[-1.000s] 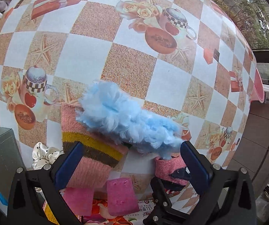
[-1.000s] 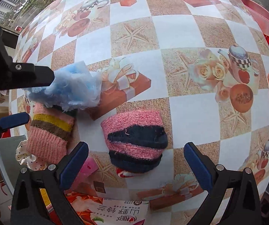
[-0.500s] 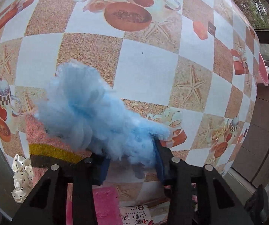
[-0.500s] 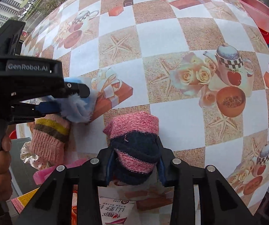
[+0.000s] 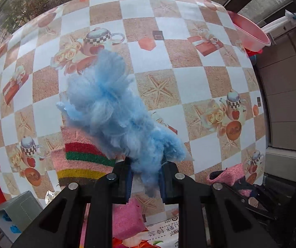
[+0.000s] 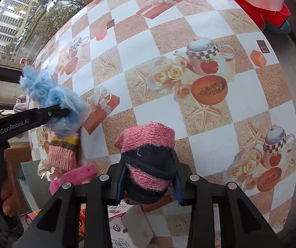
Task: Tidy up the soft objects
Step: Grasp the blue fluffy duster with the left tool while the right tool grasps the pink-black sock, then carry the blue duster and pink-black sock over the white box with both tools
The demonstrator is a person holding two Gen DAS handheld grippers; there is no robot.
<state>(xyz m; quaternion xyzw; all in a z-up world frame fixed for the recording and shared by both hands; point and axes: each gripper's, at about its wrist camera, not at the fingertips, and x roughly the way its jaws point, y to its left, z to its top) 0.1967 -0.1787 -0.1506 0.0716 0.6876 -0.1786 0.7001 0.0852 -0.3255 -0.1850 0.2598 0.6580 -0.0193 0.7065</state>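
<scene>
Fingers of the left gripper point(image 5: 146, 183), just closed, are pinched on the blue fluff point(image 5: 115, 111), which is held above the table point(image 5: 199, 82) near its front edge. A pink-and-navy sock point(image 6: 148, 165) is clamped between the right gripper's point(image 6: 149, 183) fingers, also off the cloth. A striped sock point(image 5: 81, 161) is left lying by that edge.

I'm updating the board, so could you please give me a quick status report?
Left claw shut on blue fluff. Right claw shut on pink-navy sock. Striped sock on table. Nothing in the way.
</scene>
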